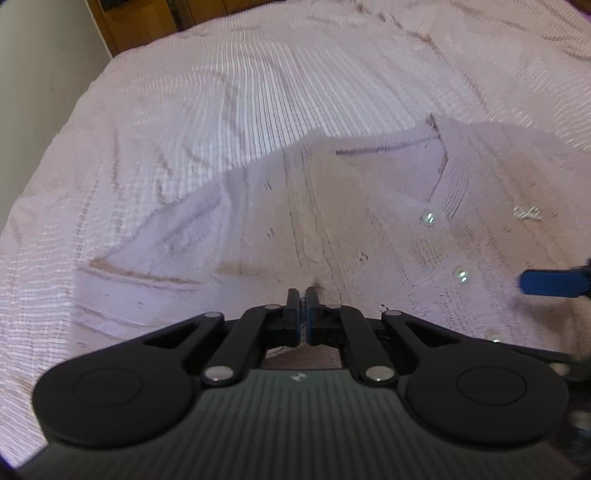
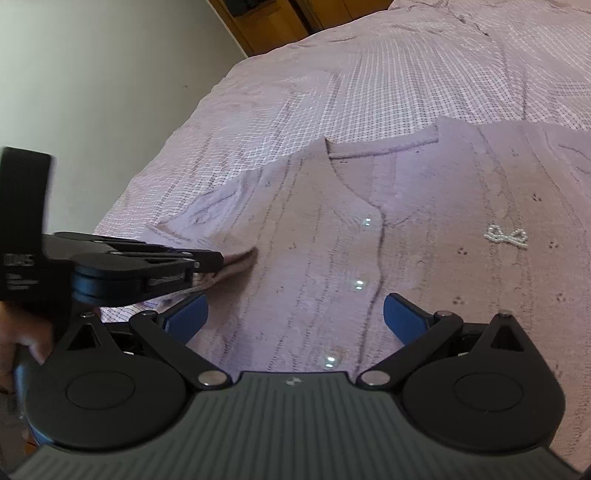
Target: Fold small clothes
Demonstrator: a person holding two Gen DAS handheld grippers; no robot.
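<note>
A small pale pink knitted cardigan (image 1: 388,221) lies flat on the bed, front up, with pearl buttons (image 1: 428,217) and a pearl bow (image 2: 506,236). It also shows in the right wrist view (image 2: 424,229). My left gripper (image 1: 303,295) is shut on a fold of the cardigan's left side edge; in the right wrist view it (image 2: 218,264) pinches that edge and lifts it slightly. My right gripper (image 2: 295,314) is open and empty, low over the button line at the cardigan's lower front. One of its blue fingers (image 1: 554,282) shows at the left wrist view's right edge.
The bed is covered by a pink checked bedspread (image 1: 221,129) with wrinkles. A white wall (image 2: 92,74) runs along the bed's left side. A wooden door or cupboard (image 2: 277,22) stands beyond the bed's far corner.
</note>
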